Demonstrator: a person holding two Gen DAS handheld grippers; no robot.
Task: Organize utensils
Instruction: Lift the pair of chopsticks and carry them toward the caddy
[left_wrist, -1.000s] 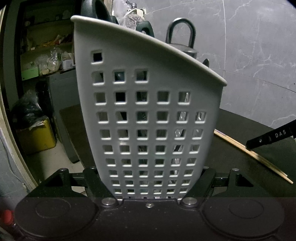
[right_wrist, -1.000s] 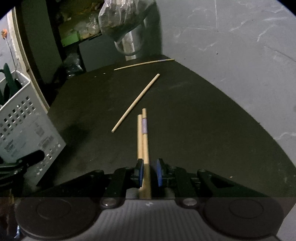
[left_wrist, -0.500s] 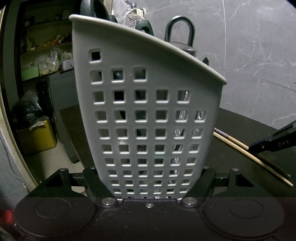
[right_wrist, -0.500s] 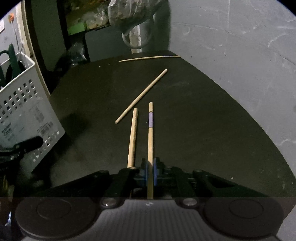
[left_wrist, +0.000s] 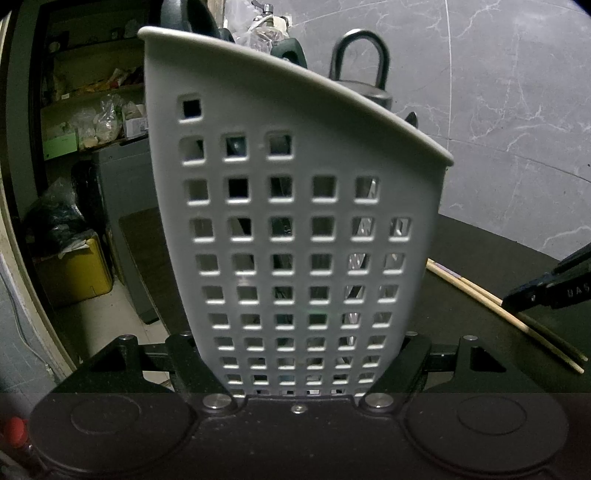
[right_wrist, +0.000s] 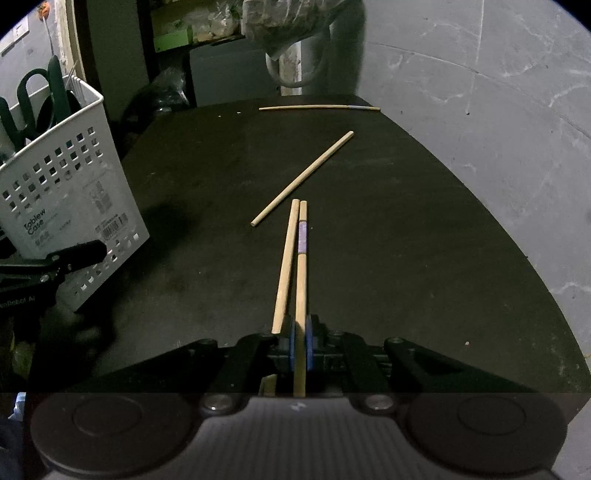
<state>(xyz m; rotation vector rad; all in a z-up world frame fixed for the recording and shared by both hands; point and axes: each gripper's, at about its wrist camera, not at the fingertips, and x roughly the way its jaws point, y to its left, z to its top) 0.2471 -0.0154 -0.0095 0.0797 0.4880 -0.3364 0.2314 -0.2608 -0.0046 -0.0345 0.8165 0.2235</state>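
1. We work over a dark matte tabletop (right_wrist: 388, 229) set against a grey marbled wall (right_wrist: 498, 92).
2. Our left gripper (left_wrist: 301, 363) has its fingers spread wide around the base of a white perforated plastic utensil basket (left_wrist: 295, 229), one finger against each lower side, so the basket sits clamped between them.
3. Dark looped utensil handles (left_wrist: 360, 51) rise above the basket rim, beyond the left fingertips (what they belong to we cannot tell).
4. Our right gripper (right_wrist: 301, 341) is closed down to a narrow slit, its blue pads (right_wrist: 309, 341) pinching a pale wooden chopstick with a purple band (right_wrist: 302, 258) that runs straight ahead between the fingers.
5. A second plain wooden chopstick (right_wrist: 285, 266) lies just outside the left finger, its far tip touching the held one.
6. A third loose chopstick (right_wrist: 303, 177) lies diagonally on the table ahead of the fingertips.
7. A fourth thin chopstick (right_wrist: 317, 107) lies crosswise, farther ahead, near the far edge.
8. The basket stands well to the left of the right fingers.
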